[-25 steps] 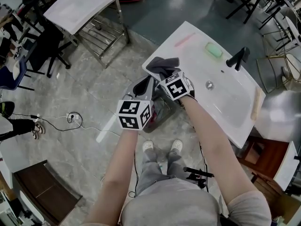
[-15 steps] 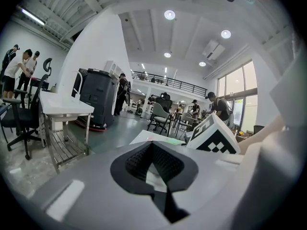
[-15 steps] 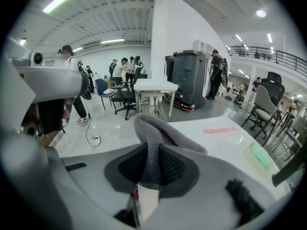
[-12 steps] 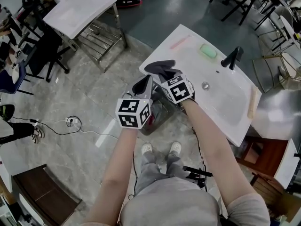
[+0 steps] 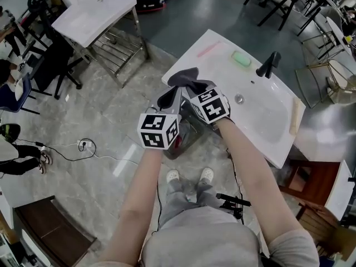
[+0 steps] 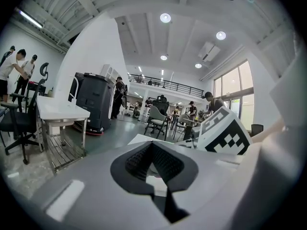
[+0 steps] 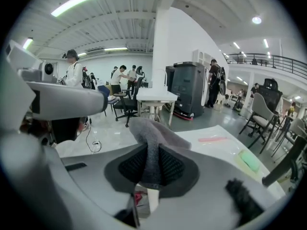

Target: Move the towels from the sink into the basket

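Observation:
A grey towel (image 5: 184, 78) hangs bunched over the near left corner of the white sink (image 5: 267, 128), with my right gripper (image 5: 192, 91) shut on it. In the right gripper view the towel (image 7: 152, 134) runs down between the dark pads (image 7: 173, 167) of the right gripper (image 7: 152, 153). My left gripper (image 5: 169, 98) is just left of it; in the left gripper view the left gripper (image 6: 152, 151) has its pads together with nothing between them. Below both, a dark basket (image 5: 187, 136) with red inside stands on the floor, partly hidden.
On the sink are a black tap (image 5: 267, 65), a green soap bar (image 5: 241, 58) and a pink strip (image 5: 210, 49). Another white table on a metal frame (image 5: 94, 11) stands at the back left. A cable (image 5: 83, 146) lies on the floor.
My right gripper has risen with the grey towel in it, and the left gripper has come up a little beside it.

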Available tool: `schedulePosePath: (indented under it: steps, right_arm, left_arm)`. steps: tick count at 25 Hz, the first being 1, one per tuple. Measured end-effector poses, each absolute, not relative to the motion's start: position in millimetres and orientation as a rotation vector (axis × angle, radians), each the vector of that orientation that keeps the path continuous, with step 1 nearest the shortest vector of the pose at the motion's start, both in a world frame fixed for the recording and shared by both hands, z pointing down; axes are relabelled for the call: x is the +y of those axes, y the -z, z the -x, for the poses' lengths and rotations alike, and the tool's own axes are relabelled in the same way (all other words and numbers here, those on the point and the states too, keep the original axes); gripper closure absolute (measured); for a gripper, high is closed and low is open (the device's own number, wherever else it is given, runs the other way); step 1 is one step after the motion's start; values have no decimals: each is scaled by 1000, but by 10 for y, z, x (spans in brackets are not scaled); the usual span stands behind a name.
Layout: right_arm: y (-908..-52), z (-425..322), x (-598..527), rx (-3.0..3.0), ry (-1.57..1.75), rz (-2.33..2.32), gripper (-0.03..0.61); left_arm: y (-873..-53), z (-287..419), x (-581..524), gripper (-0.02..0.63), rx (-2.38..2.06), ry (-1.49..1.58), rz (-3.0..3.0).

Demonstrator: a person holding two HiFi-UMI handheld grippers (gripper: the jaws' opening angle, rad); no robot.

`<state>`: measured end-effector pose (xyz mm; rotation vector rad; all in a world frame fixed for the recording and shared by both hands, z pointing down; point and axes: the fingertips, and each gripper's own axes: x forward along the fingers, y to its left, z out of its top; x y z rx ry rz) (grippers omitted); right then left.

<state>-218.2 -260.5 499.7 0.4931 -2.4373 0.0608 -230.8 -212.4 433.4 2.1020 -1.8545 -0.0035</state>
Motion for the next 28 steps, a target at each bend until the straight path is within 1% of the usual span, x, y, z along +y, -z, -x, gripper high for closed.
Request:
schedulePosePath:
  steps: [28]
  right_arm:
    - [-4237, 1570, -1838, -2553, 10, -547, 508]
  left_arm:
    - [-3857, 1796, -1420, 607, -1876, -9, -2218]
